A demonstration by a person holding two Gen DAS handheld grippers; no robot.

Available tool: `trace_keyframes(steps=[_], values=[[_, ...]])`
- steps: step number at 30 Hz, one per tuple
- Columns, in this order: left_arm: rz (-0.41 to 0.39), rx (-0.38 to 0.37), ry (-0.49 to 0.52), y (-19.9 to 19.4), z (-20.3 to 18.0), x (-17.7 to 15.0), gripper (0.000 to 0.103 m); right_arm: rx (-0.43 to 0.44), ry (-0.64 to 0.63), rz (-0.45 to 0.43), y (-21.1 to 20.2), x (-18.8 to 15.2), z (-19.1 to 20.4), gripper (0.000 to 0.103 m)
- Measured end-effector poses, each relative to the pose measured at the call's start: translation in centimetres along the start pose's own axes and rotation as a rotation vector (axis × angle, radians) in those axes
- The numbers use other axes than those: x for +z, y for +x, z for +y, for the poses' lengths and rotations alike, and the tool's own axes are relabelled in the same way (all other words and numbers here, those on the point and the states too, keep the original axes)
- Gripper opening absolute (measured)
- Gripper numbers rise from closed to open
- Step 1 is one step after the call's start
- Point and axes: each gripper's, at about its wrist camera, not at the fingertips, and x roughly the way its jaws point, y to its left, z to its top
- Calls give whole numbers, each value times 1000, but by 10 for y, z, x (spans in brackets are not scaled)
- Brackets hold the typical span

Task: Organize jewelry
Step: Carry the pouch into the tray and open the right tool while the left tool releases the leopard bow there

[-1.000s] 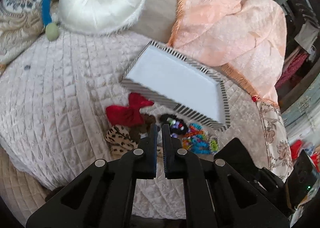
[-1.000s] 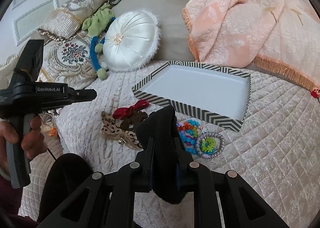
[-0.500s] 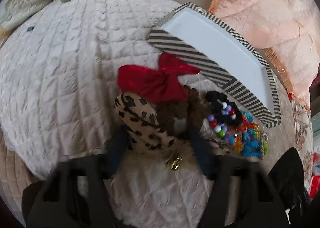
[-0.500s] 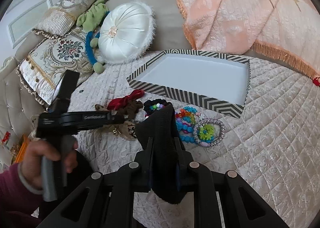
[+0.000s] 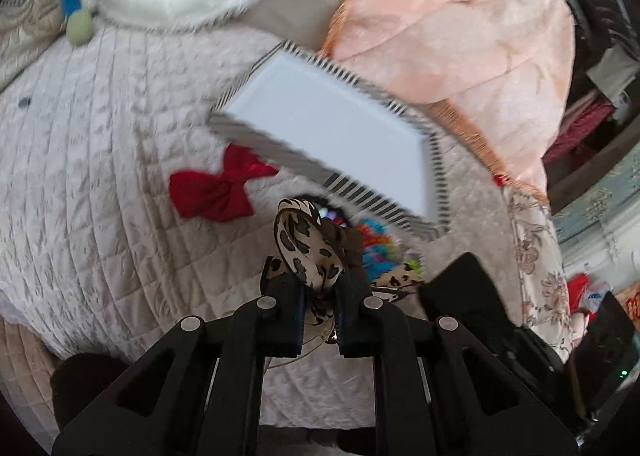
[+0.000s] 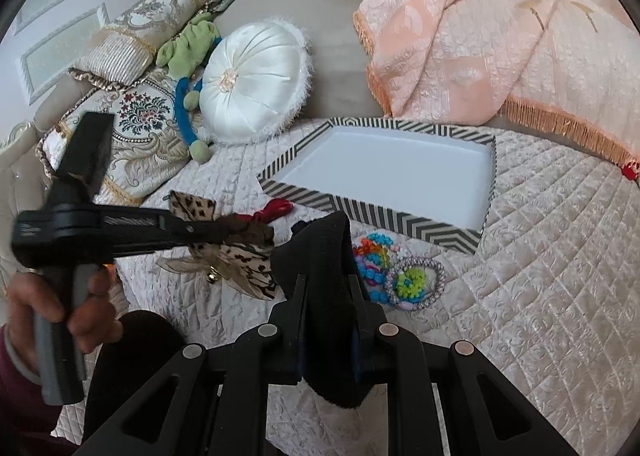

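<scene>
From the right wrist view, at nine o'clock, a person's hand [image 6: 60, 304] grips the handle of the left gripper [image 6: 224, 234], which reaches toward the centre over the quilted bed [image 6: 540, 316]. Its jaws have just been closing and now pinch the leopard-print bow [image 6: 236, 256], whose brown middle and a small gold bell hang lifted above the quilt. In the left wrist view the same bow [image 5: 306, 246] stands up between the two black fingers [image 5: 286, 298] of the left gripper [image 5: 320, 292].

At about ten o'clock of the bow in the left wrist view lies the red bow [image 5: 214, 192] on the quilt, just beside the near edge of the striped tray [image 5: 384, 208]; in the right wrist view only a strip of it [image 6: 276, 208] shows past the left gripper.

The tray [image 6: 380, 216], with a black-and-white zigzag rim and a bare white floor, lies at twelve o'clock of the right gripper [image 6: 328, 296]. That gripper's jaws are clamped on a black cloth [image 6: 320, 256], which stands up between them.

At two o'clock of the right gripper, just beside the tray's near rim, lie the coloured bead bracelets [image 6: 372, 256], touching a silver beaded ring [image 6: 416, 280] with green and blue beads inside it.

Behind the tray, a white round cushion [image 6: 252, 76] sits at eleven o'clock and a peach fringed blanket [image 6: 480, 36] at one o'clock.
</scene>
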Motion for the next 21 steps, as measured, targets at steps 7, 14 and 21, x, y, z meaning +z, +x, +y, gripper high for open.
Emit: trace_keyframes(steps=[7, 14, 21], values=[[-64, 9, 52, -11, -21, 30, 10, -30, -21, -25, -2, 19, -6, 15], [-87, 59, 92, 9, -29, 71, 10, -63, -39, -32, 13, 56, -23, 15], [-107, 145, 130, 45, -29, 110, 10, -129, -61, -8, 48, 95, -47, 15]])
